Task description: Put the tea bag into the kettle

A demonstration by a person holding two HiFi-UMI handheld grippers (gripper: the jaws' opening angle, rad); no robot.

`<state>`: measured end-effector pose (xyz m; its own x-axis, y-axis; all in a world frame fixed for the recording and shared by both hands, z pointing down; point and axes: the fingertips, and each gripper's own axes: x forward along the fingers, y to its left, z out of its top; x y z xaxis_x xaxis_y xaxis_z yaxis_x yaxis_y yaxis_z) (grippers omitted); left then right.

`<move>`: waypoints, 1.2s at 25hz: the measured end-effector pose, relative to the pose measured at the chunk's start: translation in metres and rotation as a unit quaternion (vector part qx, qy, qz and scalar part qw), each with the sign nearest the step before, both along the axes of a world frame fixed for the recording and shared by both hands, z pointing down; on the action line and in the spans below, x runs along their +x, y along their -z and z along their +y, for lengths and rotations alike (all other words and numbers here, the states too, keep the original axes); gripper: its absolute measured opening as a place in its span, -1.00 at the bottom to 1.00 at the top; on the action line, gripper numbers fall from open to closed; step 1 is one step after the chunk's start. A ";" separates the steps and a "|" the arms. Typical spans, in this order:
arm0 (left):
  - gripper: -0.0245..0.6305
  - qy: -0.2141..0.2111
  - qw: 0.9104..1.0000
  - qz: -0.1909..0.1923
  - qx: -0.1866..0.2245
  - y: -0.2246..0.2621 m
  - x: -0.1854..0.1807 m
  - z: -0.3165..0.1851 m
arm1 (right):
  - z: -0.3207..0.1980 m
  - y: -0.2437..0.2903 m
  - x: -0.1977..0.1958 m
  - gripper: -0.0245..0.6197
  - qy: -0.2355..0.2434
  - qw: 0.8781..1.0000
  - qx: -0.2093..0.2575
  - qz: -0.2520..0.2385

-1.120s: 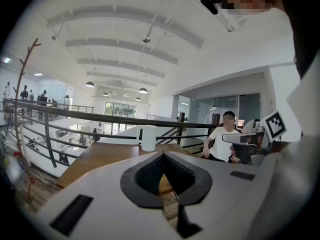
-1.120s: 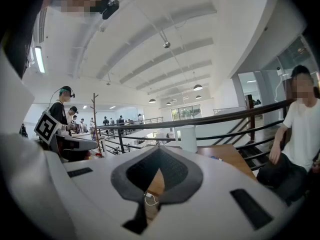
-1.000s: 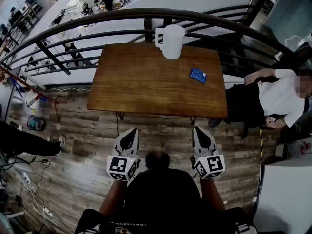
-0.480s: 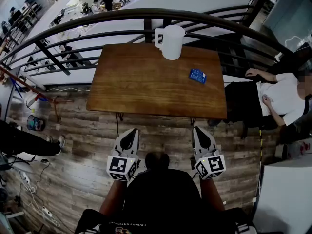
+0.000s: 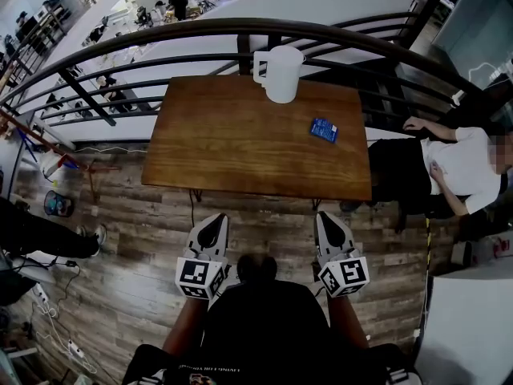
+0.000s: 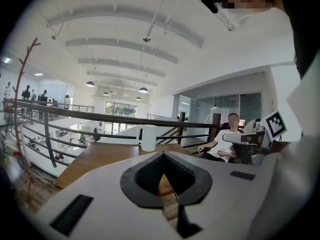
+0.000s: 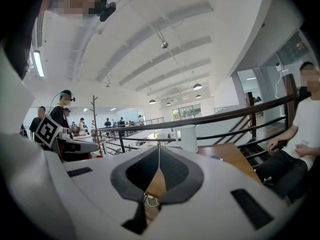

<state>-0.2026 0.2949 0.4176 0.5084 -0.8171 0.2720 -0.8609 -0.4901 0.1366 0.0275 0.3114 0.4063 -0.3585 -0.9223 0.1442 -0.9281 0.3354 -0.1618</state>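
The wooden counter (image 5: pixel 232 147) is carrying the white kettle (image 5: pixel 282 72) at its far edge. The left claw (image 5: pixel 214 217) and right claw (image 5: pixel 328 215) are hanging clenched and empty short of the near edge, while the blue tea bag (image 5: pixel 324 130) is lying flat toward the counter's right side, apart from the kettle.
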 end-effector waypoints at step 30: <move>-0.91 0.001 1.000 -0.008 0.010 -0.002 0.045 -0.061 | -0.071 -0.003 0.033 -0.87 0.022 1.000 0.010 -0.005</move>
